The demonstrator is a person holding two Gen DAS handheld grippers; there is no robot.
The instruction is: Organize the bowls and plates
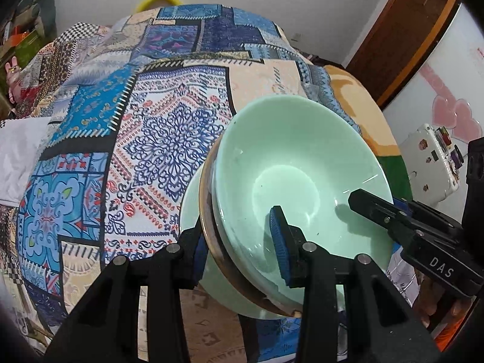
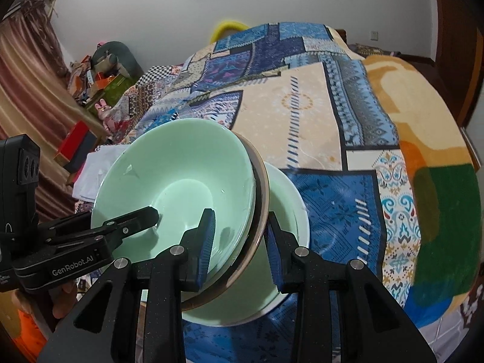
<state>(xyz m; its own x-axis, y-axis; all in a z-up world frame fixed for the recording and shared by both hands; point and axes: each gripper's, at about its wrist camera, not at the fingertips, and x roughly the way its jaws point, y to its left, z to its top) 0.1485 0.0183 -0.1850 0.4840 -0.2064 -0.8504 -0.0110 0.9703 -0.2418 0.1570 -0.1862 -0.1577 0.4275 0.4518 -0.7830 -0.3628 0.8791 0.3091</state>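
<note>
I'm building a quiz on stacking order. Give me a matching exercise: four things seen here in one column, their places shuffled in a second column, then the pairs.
1. pale green ceramic bowl
2. brown-rimmed round dish
3. pale green flat plate
4. blue patterned patchwork cloth

A. bottom of the stack
B. spread out below the stack
C. top of the stack
D. sandwiched in the middle

Pairs: 1-C, 2-D, 3-A, 4-B.
</note>
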